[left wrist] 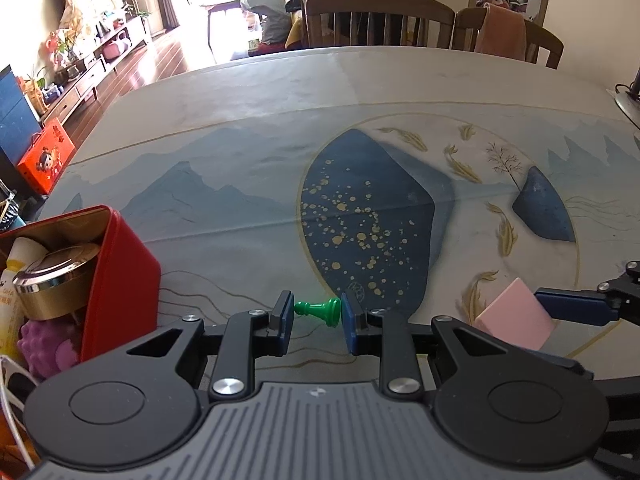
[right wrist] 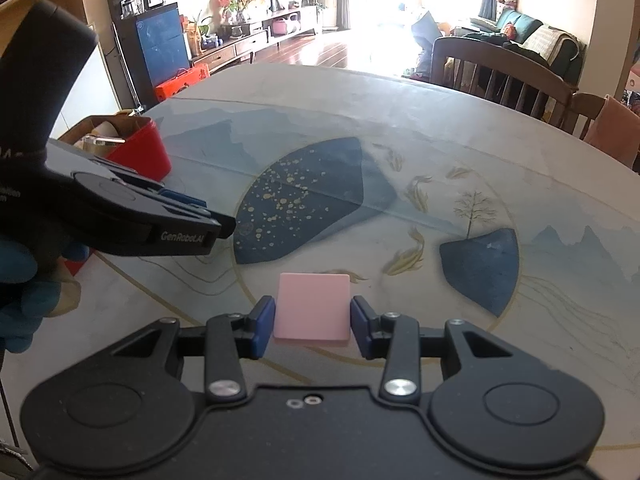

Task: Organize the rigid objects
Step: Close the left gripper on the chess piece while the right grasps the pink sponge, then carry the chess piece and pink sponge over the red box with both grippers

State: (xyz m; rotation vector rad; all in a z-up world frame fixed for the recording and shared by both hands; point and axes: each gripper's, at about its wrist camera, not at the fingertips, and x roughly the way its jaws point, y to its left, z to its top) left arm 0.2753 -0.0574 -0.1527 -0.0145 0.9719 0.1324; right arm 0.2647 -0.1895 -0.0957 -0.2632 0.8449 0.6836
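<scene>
One green pawn (left wrist: 320,311) lies sideways between the pads of the left tool (left wrist: 318,322), head against the left pad, base against the right; the jaws are closed on it. One pink block (right wrist: 312,307) sits between the pads of the right tool (right wrist: 313,326), both pads against its sides, so that tool grips the block. One red box (left wrist: 120,280) stands on the counter (left wrist: 248,200) just left of the left tool, holding a gold-lidded jar (left wrist: 52,280), a white tube (left wrist: 16,264) and a purple knobbly toy (left wrist: 44,344).

The box's left side runs out of frame, and the tube's print is too small to read. The block's underside is hidden, so whether it rests on the counter cannot be told.

Only the left wrist view shows the pawn; in the right wrist view the left tool's body covers it. The left view catches just a corner of the block.
</scene>
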